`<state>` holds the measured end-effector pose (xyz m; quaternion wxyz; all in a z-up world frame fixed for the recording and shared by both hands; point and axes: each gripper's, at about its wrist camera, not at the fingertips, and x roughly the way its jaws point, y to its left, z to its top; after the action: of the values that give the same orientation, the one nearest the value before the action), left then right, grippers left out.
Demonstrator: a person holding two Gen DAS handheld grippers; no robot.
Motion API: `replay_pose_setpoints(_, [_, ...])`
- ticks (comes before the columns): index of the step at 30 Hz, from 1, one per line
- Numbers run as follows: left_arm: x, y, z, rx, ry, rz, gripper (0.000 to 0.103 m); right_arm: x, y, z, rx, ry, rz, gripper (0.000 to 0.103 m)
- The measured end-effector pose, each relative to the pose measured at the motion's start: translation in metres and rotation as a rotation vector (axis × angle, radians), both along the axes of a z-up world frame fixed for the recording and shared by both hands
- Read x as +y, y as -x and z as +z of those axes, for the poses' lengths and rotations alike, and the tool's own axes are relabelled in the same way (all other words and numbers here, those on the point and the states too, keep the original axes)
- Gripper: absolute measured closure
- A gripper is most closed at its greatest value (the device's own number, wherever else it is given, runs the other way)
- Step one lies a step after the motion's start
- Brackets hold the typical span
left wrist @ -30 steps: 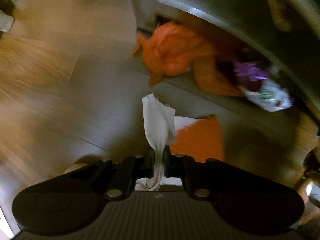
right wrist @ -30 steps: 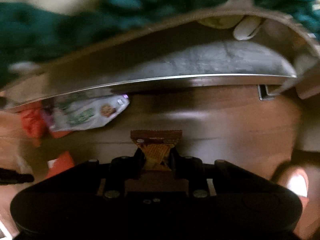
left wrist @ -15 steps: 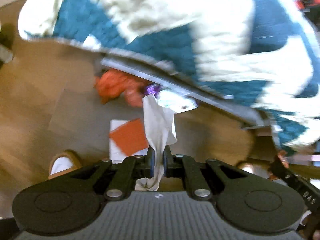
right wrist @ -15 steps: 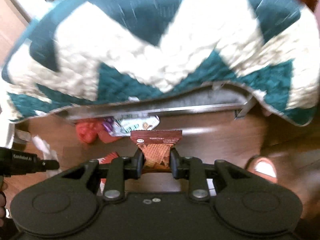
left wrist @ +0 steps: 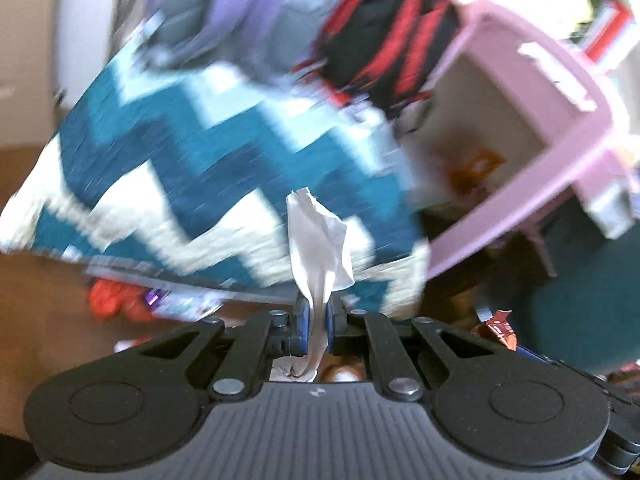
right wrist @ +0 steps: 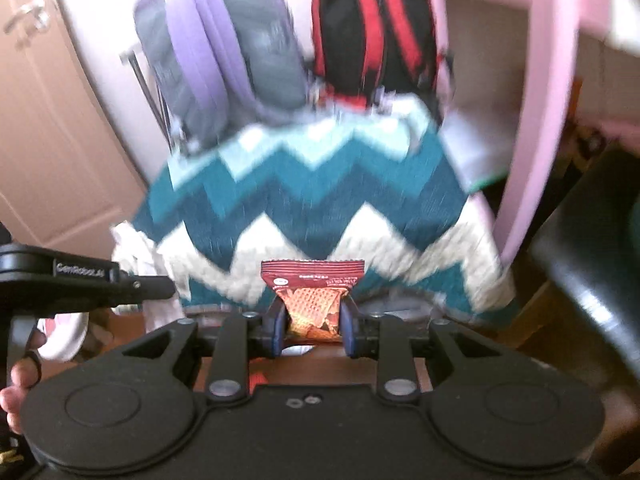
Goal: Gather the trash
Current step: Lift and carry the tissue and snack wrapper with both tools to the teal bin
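Tissue [left wrist: 318, 240] and wrapper [right wrist: 312, 300] pinched in both tools.

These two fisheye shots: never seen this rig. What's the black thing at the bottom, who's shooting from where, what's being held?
No robot here: a person carries a hand-held gripper in each hand, with a camera on each looking along its fingers. The black shape at the bottom is the gripper body. In the left wrist view, the left hand-held gripper pinches a white tissue. In the right wrist view, the right hand-held gripper pinches a brown snack wrapper. Ahead lies a teal and white zigzag blanket; more wrappers lie on the floor under it. Right of it is a pink bin.
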<state>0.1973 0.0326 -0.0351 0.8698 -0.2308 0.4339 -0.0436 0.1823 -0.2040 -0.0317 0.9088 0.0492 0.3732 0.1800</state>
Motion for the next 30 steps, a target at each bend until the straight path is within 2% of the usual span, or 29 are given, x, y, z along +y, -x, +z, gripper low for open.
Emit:
replay_pose_setpoints(5, [-0.052,0.001,0.076,-0.156,-0.003,-0.091,0.095,-0.047,0.028,0.061,-0.153,-0.027,-0.045,0.077])
replay_pose_setpoints(10, [-0.115,-0.007,0.144,-0.281,0.021,-0.208,0.095,-0.105,0.050,0.120,-0.300,0.005,-0.129,0.076])
replay_pose_setpoints(17, [-0.227,-0.029,0.218,-0.387,0.053,-0.384,0.095,-0.200,0.052,0.173,-0.377,0.010,-0.319,0.076])
replay_pose_setpoints(23, [-0.322,-0.052,0.252,-0.430,0.084,-0.515,0.095,-0.268,0.045,0.192,-0.371,0.022,-0.436,0.076])
replay_pose_setpoints(28, [-0.391,-0.069,0.255,-0.437,0.050,-0.599,0.095,-0.303,0.033,0.181,-0.327,0.064,-0.480,0.076])
replay_pose_setpoints(30, [-0.413,-0.080,0.250,-0.416,0.038,-0.613,0.095,-0.313,0.024,0.173,-0.302,0.075,-0.490,0.076])
